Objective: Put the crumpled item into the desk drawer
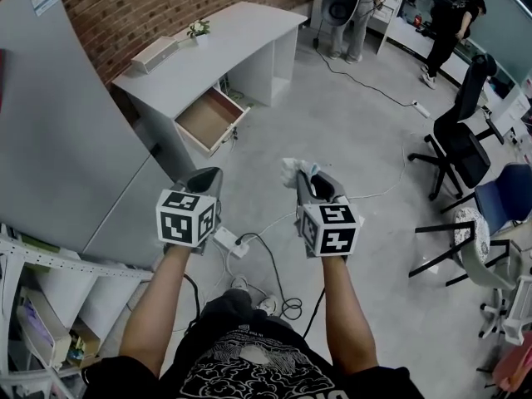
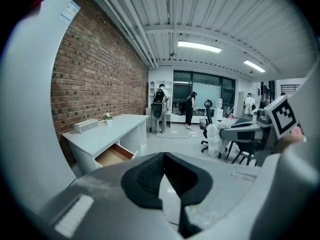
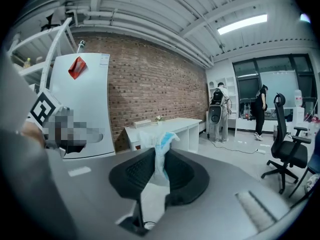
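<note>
A crumpled white item with a blue patch (image 1: pixel 293 169) is pinched between the jaws of my right gripper (image 1: pixel 306 181), above the floor. In the right gripper view the crumpled item (image 3: pixel 161 146) stands up from the closed pads of that gripper (image 3: pixel 159 160). My left gripper (image 1: pixel 209 176) is beside it at the same height, shut with nothing in it; its pads (image 2: pixel 150 171) meet at the tips. The white desk (image 1: pixel 218 46) stands ahead to the left against the brick wall. Its wooden drawer (image 1: pixel 209 120) is pulled open, and the drawer (image 2: pixel 113 156) looks bare inside.
A tall grey cabinet (image 1: pixel 58 148) is close on my left, with a shelf rack (image 1: pixel 33 306) below it. A power strip with cables (image 1: pixel 231 242) lies on the floor near my feet. Office chairs (image 1: pixel 462 144) stand to the right. Two people (image 1: pixel 449 22) stand at the far end.
</note>
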Demonstrator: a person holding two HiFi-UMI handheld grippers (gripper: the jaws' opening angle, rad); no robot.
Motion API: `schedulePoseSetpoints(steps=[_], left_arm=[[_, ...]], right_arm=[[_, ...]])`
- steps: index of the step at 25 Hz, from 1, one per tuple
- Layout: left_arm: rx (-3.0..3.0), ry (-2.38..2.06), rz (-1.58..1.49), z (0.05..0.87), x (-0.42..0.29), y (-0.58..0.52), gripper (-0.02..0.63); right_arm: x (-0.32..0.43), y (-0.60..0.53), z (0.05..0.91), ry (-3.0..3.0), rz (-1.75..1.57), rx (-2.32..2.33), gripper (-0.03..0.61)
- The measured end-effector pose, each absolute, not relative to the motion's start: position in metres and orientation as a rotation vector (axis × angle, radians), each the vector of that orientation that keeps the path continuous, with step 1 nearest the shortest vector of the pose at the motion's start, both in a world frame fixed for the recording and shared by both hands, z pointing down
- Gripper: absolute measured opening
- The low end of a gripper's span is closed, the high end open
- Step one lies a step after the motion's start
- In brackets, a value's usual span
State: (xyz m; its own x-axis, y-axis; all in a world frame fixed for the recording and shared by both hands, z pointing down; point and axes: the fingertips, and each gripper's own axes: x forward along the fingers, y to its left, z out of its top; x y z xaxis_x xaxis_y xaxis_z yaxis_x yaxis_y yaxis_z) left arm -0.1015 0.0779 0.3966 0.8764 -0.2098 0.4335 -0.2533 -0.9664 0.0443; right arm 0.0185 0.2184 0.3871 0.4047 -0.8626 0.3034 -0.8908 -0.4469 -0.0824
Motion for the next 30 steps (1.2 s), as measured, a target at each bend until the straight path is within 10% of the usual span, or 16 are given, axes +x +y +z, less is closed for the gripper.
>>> schedulePoseSetpoints(steps=[30], left_arm=[[2.839, -0.543, 0.582, 0.402, 0.025, -0.101, 0.002]], right_arm=[[0.159, 0.023, 0.374, -1.74, 0.464, 2.391, 0.058]])
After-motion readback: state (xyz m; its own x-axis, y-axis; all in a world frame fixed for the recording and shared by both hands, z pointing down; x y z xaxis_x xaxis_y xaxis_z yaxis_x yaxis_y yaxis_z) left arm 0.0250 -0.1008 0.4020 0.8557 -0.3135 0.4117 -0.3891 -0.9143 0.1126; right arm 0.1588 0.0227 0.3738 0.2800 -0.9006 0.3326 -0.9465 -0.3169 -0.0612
